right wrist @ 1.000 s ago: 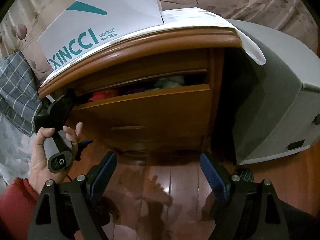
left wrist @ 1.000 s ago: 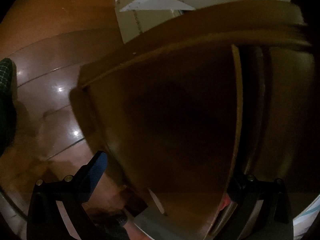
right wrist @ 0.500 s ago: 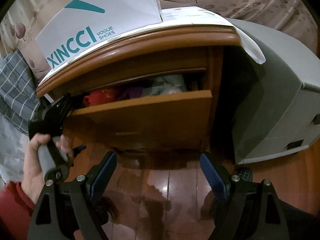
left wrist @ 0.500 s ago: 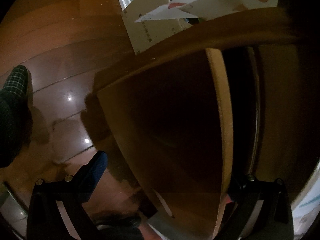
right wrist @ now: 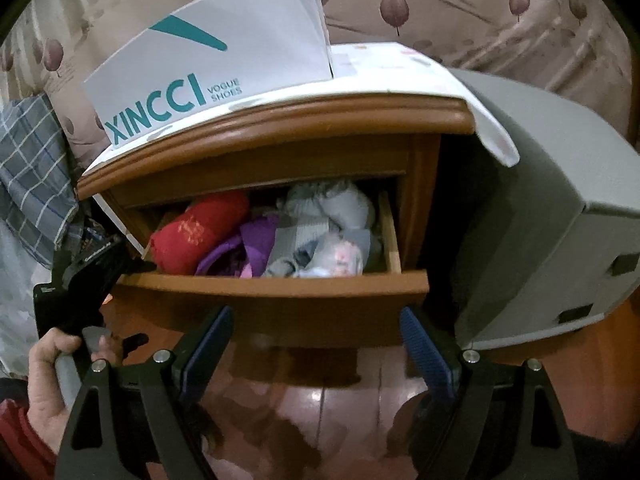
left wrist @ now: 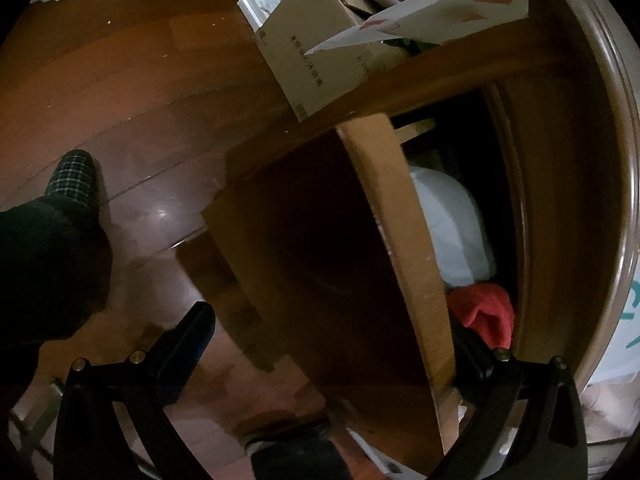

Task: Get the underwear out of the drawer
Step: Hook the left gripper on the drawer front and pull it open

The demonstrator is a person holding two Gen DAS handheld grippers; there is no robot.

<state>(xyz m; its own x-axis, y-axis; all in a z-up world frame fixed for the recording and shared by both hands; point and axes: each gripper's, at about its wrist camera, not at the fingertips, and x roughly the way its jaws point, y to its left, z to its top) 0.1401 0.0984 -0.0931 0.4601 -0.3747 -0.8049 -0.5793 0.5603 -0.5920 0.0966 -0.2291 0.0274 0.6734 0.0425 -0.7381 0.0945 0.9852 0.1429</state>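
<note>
The wooden drawer (right wrist: 280,284) of the nightstand stands pulled out in the right wrist view. Inside lie a red garment (right wrist: 196,232), a purple one (right wrist: 248,248) and pale grey ones (right wrist: 332,216). My left gripper (right wrist: 124,272), held by a hand, sits at the drawer's left end. In the left wrist view it (left wrist: 332,344) is open and straddles the drawer front (left wrist: 320,248), one finger behind the panel near the red garment (left wrist: 488,312) and a white garment (left wrist: 452,224). My right gripper (right wrist: 316,336) hangs open, holding nothing, just before the drawer front.
A white XINCCI shoe box (right wrist: 216,68) rests on the nightstand top (right wrist: 280,128). A grey plastic housing (right wrist: 540,220) stands close on the right, checked cloth (right wrist: 32,168) on the left. A cardboard box (left wrist: 316,48) and a slippered foot (left wrist: 74,176) are on the wooden floor.
The drawer has slid well out, drawn by my left gripper, and the clothes inside have come into view. My right gripper has stayed open in front of it.
</note>
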